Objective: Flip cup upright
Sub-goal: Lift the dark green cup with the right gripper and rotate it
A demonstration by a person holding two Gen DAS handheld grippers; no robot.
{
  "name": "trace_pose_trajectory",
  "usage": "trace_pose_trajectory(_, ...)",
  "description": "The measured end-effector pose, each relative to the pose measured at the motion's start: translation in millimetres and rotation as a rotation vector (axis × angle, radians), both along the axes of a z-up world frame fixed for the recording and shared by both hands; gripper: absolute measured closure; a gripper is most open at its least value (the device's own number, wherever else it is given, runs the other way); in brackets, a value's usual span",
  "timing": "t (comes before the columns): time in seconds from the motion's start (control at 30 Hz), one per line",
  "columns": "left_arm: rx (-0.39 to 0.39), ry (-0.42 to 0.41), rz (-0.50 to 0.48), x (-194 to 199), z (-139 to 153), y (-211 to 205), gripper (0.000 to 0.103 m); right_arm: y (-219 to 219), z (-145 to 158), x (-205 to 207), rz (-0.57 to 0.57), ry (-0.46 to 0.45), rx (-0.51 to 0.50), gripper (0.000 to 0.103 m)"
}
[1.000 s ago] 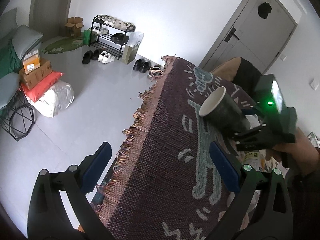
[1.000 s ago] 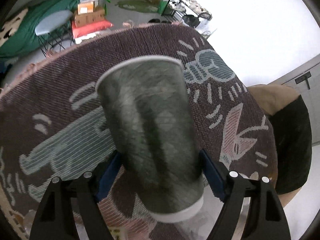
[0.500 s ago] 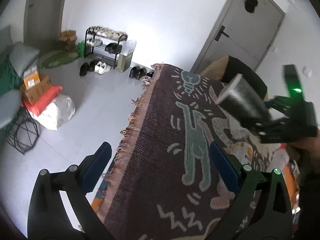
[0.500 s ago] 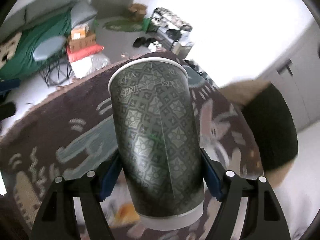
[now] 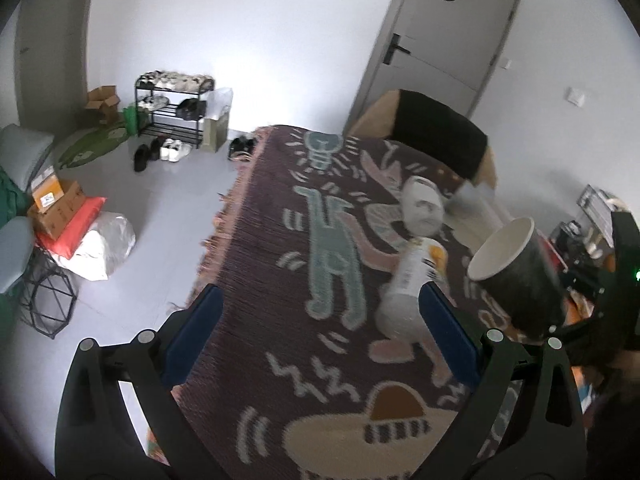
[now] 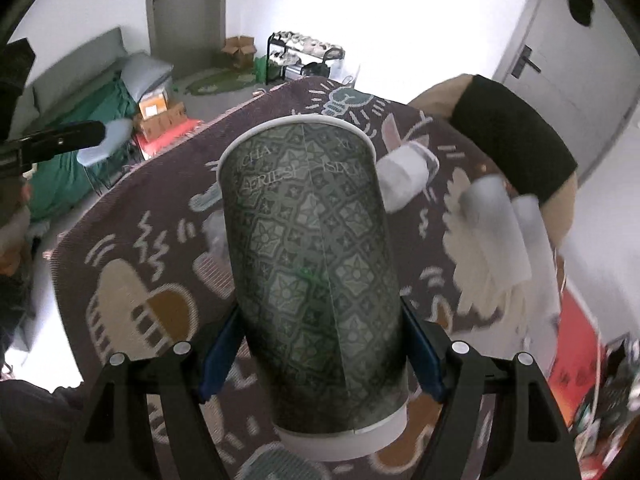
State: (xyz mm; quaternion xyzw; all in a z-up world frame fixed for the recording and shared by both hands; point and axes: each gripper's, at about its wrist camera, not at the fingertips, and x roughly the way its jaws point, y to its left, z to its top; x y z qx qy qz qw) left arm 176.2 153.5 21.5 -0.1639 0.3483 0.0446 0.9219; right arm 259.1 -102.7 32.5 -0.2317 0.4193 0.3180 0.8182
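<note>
The cup is a dark green patterned paper cup with a white rim. My right gripper is shut on its lower body and holds it in the air above the patterned cloth, mouth pointing up and away, tilted. In the left wrist view the cup shows at the right, open mouth up and to the left, held by the right gripper. My left gripper is open and empty, above the left part of the cloth.
Other containers lie on the cloth: a white bottle, a yellow-labelled bottle, and pale items at the right. A black-covered box stands at the far end. Floor clutter and a shoe rack are left.
The right gripper has lifted and swung the cup from lying low over the cloth to nearly upright, mouth up. The left gripper has drawn back and higher, staying open.
</note>
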Motion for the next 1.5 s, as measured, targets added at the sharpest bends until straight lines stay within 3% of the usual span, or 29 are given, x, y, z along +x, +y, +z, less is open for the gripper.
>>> trace_pose_trajectory(0.3, 0.010, 0.005, -0.101, -16, 3, -49, 0.006, -36, -16, -49, -0.118, 0.059, 0.143, 0.030)
trace_pose_trajectory(0.6, -0.018, 0.051, -0.171, -23, -24, -88, 0.006, -75, -52, -89, -0.278, 0.104, 0.252, 0.030)
trace_pose_trajectory(1.07, -0.060, 0.082, -0.227, -36, -55, -132, 0.006, -104, -100, -103, -0.374, 0.188, 0.353, 0.029)
trace_pose_trajectory(1.13, -0.081, 0.099, -0.238, -32, -57, -136, 0.006, -107, -100, -103, -0.385, 0.183, 0.357, 0.022)
trace_pose_trajectory(1.17, -0.078, 0.104, -0.245, -32, -57, -139, 0.006, -110, -99, -104, -0.391, 0.180, 0.365, 0.014)
trace_pose_trajectory(1.5, -0.162, 0.113, -0.320, -16, -50, -177, 0.006, -169, -68, -136, -0.401, 0.102, 0.501, 0.012)
